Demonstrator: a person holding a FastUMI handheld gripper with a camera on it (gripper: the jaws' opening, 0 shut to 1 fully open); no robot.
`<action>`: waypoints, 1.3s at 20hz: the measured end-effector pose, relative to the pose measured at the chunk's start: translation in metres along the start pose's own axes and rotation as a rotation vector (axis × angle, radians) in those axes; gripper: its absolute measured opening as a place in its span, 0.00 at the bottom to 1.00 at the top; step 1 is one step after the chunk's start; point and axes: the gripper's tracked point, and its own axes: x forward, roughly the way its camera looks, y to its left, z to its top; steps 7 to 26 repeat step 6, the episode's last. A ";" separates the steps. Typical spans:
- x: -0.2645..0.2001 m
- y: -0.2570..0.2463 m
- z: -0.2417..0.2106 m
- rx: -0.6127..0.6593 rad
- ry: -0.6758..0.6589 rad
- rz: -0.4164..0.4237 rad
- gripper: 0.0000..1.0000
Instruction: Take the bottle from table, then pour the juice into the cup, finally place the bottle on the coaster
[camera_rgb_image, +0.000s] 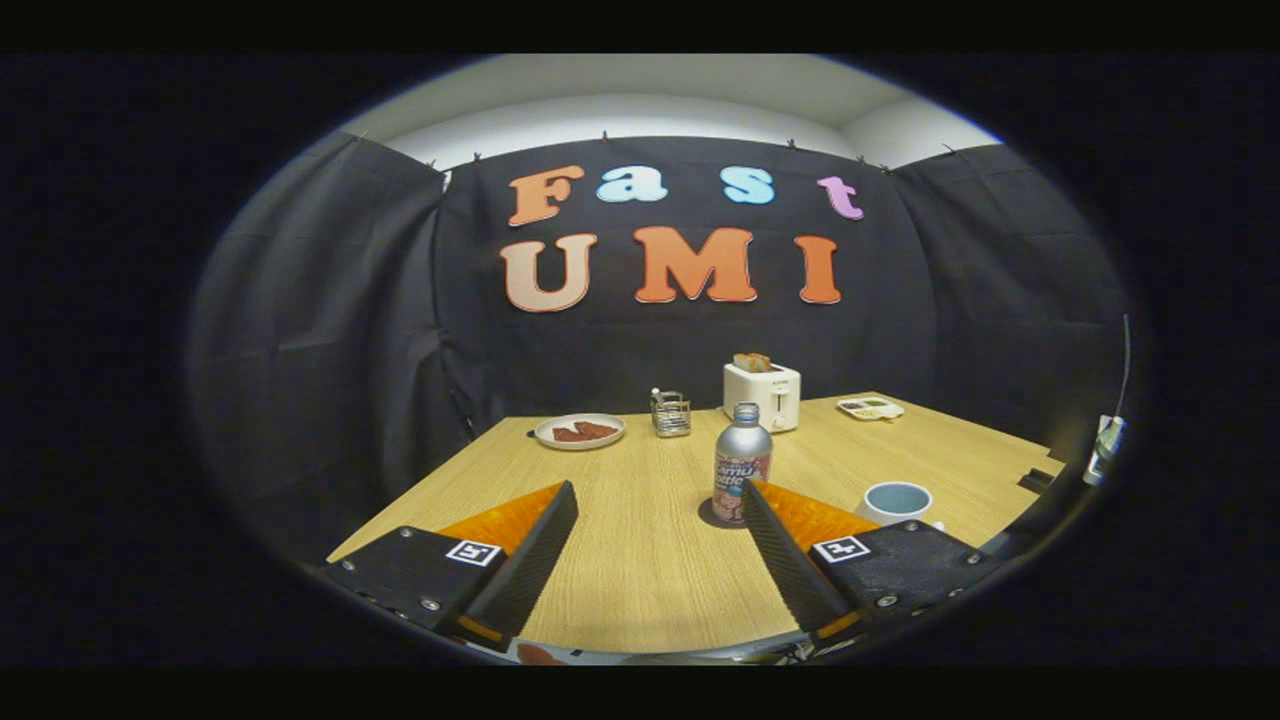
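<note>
The gripper (660, 500) sits low over the table (640, 580), its fingers spread wide and holding nothing. The bottle (741, 462) stands upright on a dark coaster (712, 516) (centre frame), beside the right fingertip; the cup (895, 501) is lower right.

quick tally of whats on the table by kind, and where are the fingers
bottle: 1
cup: 1
coaster: 1, under the bottle
toaster: 1
plates: 2, round and white tray
wire rack: 1
total: 7
The gripper fingers are open, holding nothing; the bottle is just ahead of them.
</note>
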 end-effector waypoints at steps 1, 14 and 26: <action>-0.003 0.003 0.002 0.005 -0.009 0.008 0.97; -0.007 0.006 0.001 -0.002 -0.018 0.017 0.97; -0.007 0.006 0.001 -0.002 -0.018 0.017 0.97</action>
